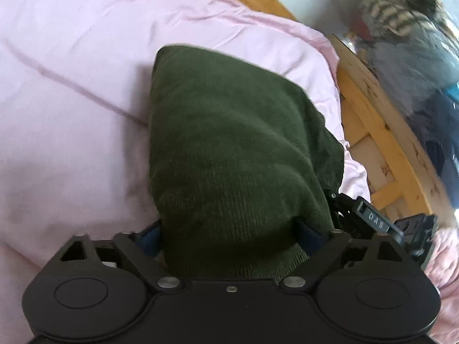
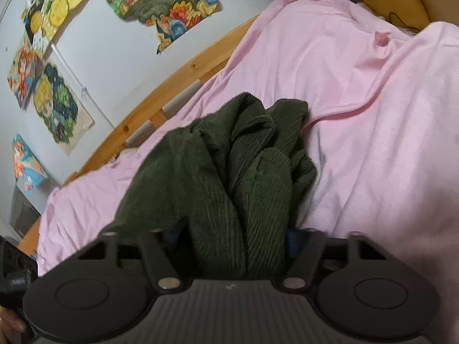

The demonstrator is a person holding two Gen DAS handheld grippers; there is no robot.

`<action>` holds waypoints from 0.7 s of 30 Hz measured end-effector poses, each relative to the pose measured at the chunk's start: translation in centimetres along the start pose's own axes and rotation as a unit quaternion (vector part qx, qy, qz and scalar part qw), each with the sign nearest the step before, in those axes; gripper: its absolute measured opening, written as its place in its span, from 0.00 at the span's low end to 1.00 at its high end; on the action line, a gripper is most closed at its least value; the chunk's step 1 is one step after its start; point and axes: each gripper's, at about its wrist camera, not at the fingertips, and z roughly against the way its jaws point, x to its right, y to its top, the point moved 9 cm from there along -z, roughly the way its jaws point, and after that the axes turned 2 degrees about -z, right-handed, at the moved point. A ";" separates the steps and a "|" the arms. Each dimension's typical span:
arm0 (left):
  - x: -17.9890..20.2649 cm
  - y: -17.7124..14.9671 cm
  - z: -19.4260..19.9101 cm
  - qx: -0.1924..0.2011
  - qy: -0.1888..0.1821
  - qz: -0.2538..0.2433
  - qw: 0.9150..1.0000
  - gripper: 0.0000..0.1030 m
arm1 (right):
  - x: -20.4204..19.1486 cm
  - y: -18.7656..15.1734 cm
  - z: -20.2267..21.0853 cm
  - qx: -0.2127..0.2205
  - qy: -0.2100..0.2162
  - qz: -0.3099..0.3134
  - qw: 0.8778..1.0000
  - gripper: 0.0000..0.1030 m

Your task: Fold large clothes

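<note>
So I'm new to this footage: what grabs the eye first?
A dark green garment fills the middle of both views, bunched between the fingers of each gripper, left and right. It hangs over a pink sheet. Bright cartoon posters cover the wall, upper left in the right wrist view.

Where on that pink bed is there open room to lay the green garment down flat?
The pink sheet lies bare left of the green garment in the left wrist view. In the right wrist view, more bare sheet spreads right of it, up to the wooden bed frame. It is crowded near the bed's edge, where the right gripper sits beside the left gripper.
</note>
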 end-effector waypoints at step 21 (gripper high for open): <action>-8.0 3.1 14.6 0.131 0.122 0.004 0.984 0.75 | -15.8 -2.5 -7.7 -0.040 0.117 0.121 0.985 0.38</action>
